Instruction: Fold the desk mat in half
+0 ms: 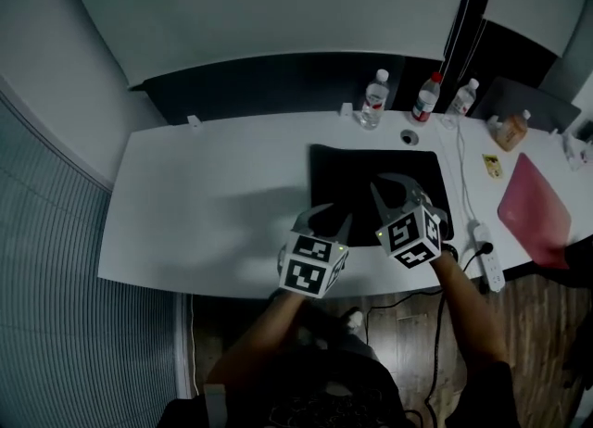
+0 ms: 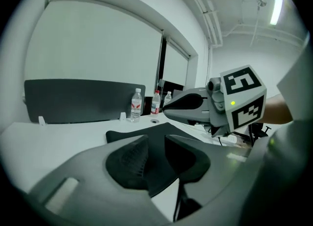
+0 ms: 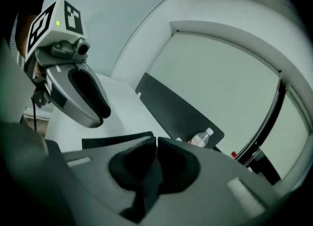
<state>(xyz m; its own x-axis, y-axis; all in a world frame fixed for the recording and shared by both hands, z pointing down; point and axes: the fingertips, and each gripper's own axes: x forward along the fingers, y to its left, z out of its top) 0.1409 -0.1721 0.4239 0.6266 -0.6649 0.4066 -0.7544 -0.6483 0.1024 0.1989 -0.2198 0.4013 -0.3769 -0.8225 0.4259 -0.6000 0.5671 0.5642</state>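
1. A white desk (image 1: 213, 213) fills the middle of the head view, with a dark panel (image 1: 278, 79) standing along its far edge.
2. The left gripper (image 1: 335, 218) (image 2: 156, 139) hangs over the near left edge of the mat (image 1: 357, 171). Its fingers (image 2: 127, 161) stand partly apart, with a clear gap. The mat's edge runs up into that gap, and the pads do not look pressed on it.
3. The mat is black and lies on the desk right of the middle. Its far part is flat, and its near edge is at the two grippers.
4. The right gripper (image 1: 384, 185) (image 3: 156, 139) is over the mat's near right part. Its fingers are closed together, pinching the mat, and dark material hangs below them.
5. Three bottles (image 1: 373, 100) stand at the desk's far edge beyond the mat.
6. A power strip (image 1: 488, 255) lies at the near right, with a pink sheet (image 1: 533, 208) just beyond it.
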